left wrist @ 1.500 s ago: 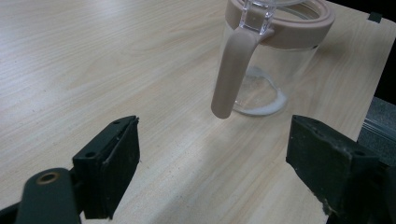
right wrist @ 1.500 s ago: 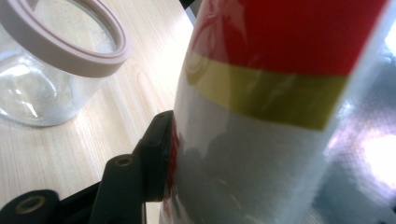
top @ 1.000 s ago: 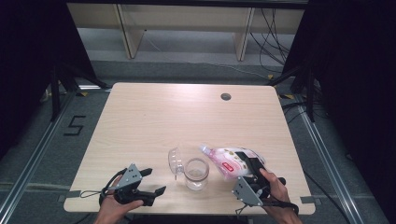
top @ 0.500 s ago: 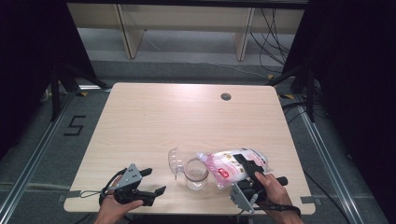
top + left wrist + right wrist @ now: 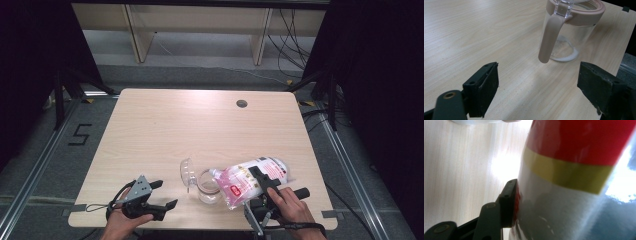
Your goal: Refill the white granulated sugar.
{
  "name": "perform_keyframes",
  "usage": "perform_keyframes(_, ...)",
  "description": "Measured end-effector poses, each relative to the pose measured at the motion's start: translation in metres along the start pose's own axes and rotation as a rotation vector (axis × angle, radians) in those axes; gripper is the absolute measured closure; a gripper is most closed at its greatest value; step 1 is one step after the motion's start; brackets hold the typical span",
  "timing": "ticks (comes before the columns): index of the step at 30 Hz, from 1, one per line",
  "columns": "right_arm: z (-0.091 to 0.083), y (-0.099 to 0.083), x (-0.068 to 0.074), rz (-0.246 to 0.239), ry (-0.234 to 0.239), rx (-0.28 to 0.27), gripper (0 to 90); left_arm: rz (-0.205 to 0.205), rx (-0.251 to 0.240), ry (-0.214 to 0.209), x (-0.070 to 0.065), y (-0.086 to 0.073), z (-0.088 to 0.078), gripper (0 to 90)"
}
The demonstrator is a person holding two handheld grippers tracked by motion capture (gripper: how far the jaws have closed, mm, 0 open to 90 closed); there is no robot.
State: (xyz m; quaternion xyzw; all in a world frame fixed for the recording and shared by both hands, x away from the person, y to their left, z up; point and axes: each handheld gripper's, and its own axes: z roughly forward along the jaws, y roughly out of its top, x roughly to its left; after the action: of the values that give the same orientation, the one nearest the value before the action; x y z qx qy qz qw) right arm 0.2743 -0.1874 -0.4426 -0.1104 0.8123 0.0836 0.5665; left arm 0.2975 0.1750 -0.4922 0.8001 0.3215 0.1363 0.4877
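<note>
In my right gripper (image 5: 260, 181) I hold a plastic bag (image 5: 250, 181) of white grains with a red and yellow label. The jaws pinch the bag at its middle; in the right gripper view 1 black pad (image 5: 509, 202) presses flat against the film, and the other pad is hidden behind the bag. The bag is lifted off the counter (image 5: 200, 130) and tilted, with its open corner pointing down and to the left, over the mouth of the glass jar (image 5: 209, 186).

The jar stands upright near the front edge of the counter, between my 2 grippers. It has a pink rim (image 5: 584, 17) and a pink handle (image 5: 550, 37), and its clear lid (image 5: 186, 172) is swung open and stands on the left side of the mouth. In the left gripper view a thin layer of white grains (image 5: 566, 53) lies on the bottom of the jar.

My left gripper (image 5: 160, 195) rests low at the front left of the counter. Its jaws are spread wide with nothing between them, and they point toward the jar, which stands a little apart from them.
</note>
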Motion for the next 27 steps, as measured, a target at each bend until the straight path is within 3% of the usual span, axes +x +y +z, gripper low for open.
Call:
perform_keyframes(1,0.0005,0.001,-0.001,-0.031,0.0,-0.012,50.2,-0.001,0.004,0.003,-0.0002,0.0002,-0.0004,16.9)
perform_keyframes(2,-0.0003,0.0014,0.0011,-0.012,0.0,-0.006,50.3,-0.006,-0.007,-0.006,-0.0001,-0.0003,0.0004,16.8)
perform_keyframes(4,0.0003,0.0036,-0.0037,-0.098,-0.015,-0.037,50.4,-0.007,-0.001,0.0,-0.0001,-0.0003,0.0002,16.8)
perform_keyframes(5,0.0,0.0036,-0.0003,-0.066,-0.011,-0.024,50.4,-0.01,-0.004,-0.001,-0.0003,-0.0004,0.0005,16.8)
perform_keyframes(9,-0.0004,0.0063,-0.003,-0.151,-0.025,-0.015,50.5,0.0,0.003,0.001,-0.0002,-0.0001,-0.0002,16.8)
perform_keyframes(12,0.001,0.0058,-0.0021,-0.162,-0.023,-0.024,50.6,-0.01,-0.002,-0.005,-0.0003,-0.0007,0.0007,16.8)
perform_keyframes(14,-0.0008,0.0062,-0.0005,-0.157,-0.016,0.004,50.6,-0.02,-0.001,-0.003,-0.0009,-0.0009,0.001,16.8)
perform_keyframes(15,0.002,0.0058,0.0,-0.171,-0.033,-0.029,50.7,-0.026,-0.003,-0.005,-0.0014,-0.0009,0.0009,16.8)
perform_keyframes(16,0.0006,0.0055,0.004,-0.139,-0.019,0.002,50.7,-0.03,-0.003,-0.004,-0.0016,-0.001,0.001,16.8)
perform_keyframes(17,0.0007,0.0058,0.0047,-0.142,-0.027,0.004,50.7,-0.031,-0.006,-0.004,-0.0018,-0.001,0.0013,16.8)
perform_keyframes(18,0.0005,0.0064,0.0029,-0.185,-0.023,0.006,50.8,-0.018,0.001,-0.006,-0.001,-0.0009,0.0009,16.8)
perform_keyframes(19,0.001,0.0063,0.0034,-0.184,-0.017,0.005,50.8,-0.022,0.0,-0.006,-0.0013,-0.001,0.0011,16.8)
perform_keyframes(21,0.0028,0.0079,0.0007,-0.24,-0.043,-0.017,50.9,-0.024,-0.003,-0.005,-0.0017,-0.001,0.0014,16.8)
perform_keyframes(22,0.0028,0.0084,0.0006,-0.244,-0.045,-0.011,50.9,-0.026,-0.006,-0.006,-0.0019,-0.001,0.0015,16.7)
perform_keyframes(23,0.001,0.008,0.0031,-0.211,-0.029,0.02,50.9,-0.022,-0.001,-0.006,-0.0014,-0.0009,0.0011,16.8)
perform_keyframes(26,0.0018,0.0089,0.0007,-0.252,-0.05,0.005,51.0,-0.02,0.001,-0.006,-0.0012,-0.0011,0.0012,16.8)
perform_keyframes(27,0.0019,0.0103,-0.0024,-0.295,-0.057,0.0,51.1,-0.02,0.001,-0.006,-0.0012,-0.0011,0.0013,16.7)
